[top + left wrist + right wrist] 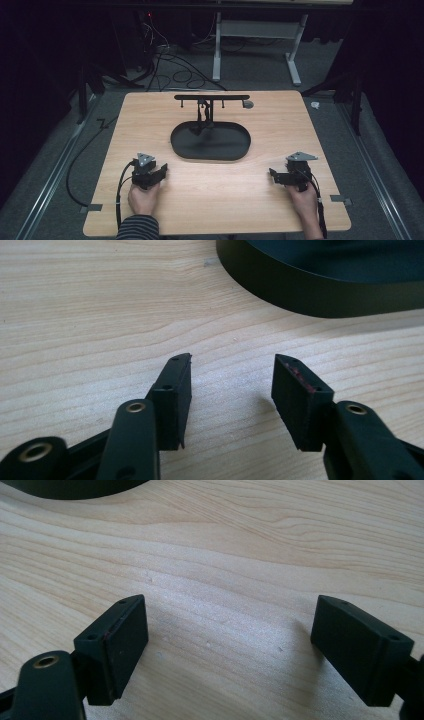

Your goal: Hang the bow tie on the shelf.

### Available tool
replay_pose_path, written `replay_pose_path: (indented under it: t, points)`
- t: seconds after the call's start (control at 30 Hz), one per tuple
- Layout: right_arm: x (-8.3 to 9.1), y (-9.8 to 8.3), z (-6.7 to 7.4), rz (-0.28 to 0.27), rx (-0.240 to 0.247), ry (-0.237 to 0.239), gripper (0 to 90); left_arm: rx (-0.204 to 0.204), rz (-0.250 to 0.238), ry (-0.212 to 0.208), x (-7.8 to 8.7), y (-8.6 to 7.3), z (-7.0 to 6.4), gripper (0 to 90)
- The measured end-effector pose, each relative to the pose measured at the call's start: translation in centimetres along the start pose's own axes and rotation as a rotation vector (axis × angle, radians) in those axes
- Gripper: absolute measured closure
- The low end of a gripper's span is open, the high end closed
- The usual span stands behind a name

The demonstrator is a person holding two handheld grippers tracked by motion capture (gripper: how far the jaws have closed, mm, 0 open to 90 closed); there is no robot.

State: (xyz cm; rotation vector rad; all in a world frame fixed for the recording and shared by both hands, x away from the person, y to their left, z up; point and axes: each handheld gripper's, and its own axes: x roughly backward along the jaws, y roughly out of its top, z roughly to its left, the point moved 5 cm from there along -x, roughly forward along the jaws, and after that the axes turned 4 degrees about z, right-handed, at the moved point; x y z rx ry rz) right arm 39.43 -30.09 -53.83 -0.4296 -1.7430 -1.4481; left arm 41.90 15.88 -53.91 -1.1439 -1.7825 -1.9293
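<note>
Both your tongs are released: the left gripper [161, 172] and the right gripper [273, 175] rest low on the table [150, 115] with nothing between their jaws. The oval black tray [210, 155] sits mid-frame, between and above them, with a T-shaped black rack [211, 97] rising from its far side. It looks rigid, smooth and probably light; take it by the upright rim. Count 1 tray, 1 rack, 2 grippers, 1 table.
</note>
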Motion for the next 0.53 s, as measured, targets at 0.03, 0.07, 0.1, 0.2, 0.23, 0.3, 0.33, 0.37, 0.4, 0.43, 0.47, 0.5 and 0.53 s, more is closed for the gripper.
replay_pose_path:
  t: [0.03,0.07,0.1,0.2,0.23,0.3,0.33,0.37,0.4,0.43,0.47,0.5,0.53]
  points:
    - [0.0,0.0,0.0,0.0,0.0,0.0,16.4,-0.009,0.002,0.006,-0.03,0.0,-0.13,48.5]
    - [0.0,0.0,0.0,0.0,0.0,0.0,16.4,-0.02,0.003,0.015,-0.08,0.0,-0.25,47.8]
    - [0.0,0.0,0.0,0.0,0.0,0.0,16.4,-0.027,0.006,0.018,-0.1,0.0,-0.33,46.6]
    - [0.01,-0.01,0.01,0.001,-0.001,0.0,16.3,-0.044,0.013,0.031,-0.15,-0.01,-0.52,43.5]
    - [0.01,-0.01,0.01,0.001,-0.001,0.0,16.3,-0.047,0.017,0.031,-0.14,-0.01,-0.57,43.5]
    - [0.01,-0.02,0.0,0.001,-0.001,-0.001,16.4,-0.046,0.017,0.029,-0.16,-0.01,-0.6,42.2]
    - [0.01,-0.02,0.0,0.001,-0.001,-0.001,16.4,-0.045,0.015,0.03,-0.18,-0.01,-0.63,41.6]
    - [0.01,-0.02,0.0,0.001,-0.001,-0.001,16.4,-0.045,0.015,0.03,-0.18,-0.01,-0.63,41.4]
    - [0.01,-0.02,0.0,0.0,-0.001,-0.001,16.3,-0.045,0.015,0.03,-0.19,0.0,-0.64,41.3]
    - [0.01,-0.02,0.0,0.0,-0.001,-0.001,16.3,-0.045,0.014,0.03,-0.2,0.0,-0.65,41.3]
    - [0.02,-0.02,0.01,0.001,-0.001,0.0,16.4,-0.045,0.014,0.029,-0.21,0.0,-0.66,41.0]
    - [0.02,-0.02,0.01,0.001,-0.001,0.0,16.4,-0.045,0.014,0.029,-0.21,0.0,-0.66,40.8]
    - [0.01,-0.01,0.0,0.0,0.0,-0.001,16.4,-0.045,0.013,0.029,-0.22,0.0,-0.67,40.8]
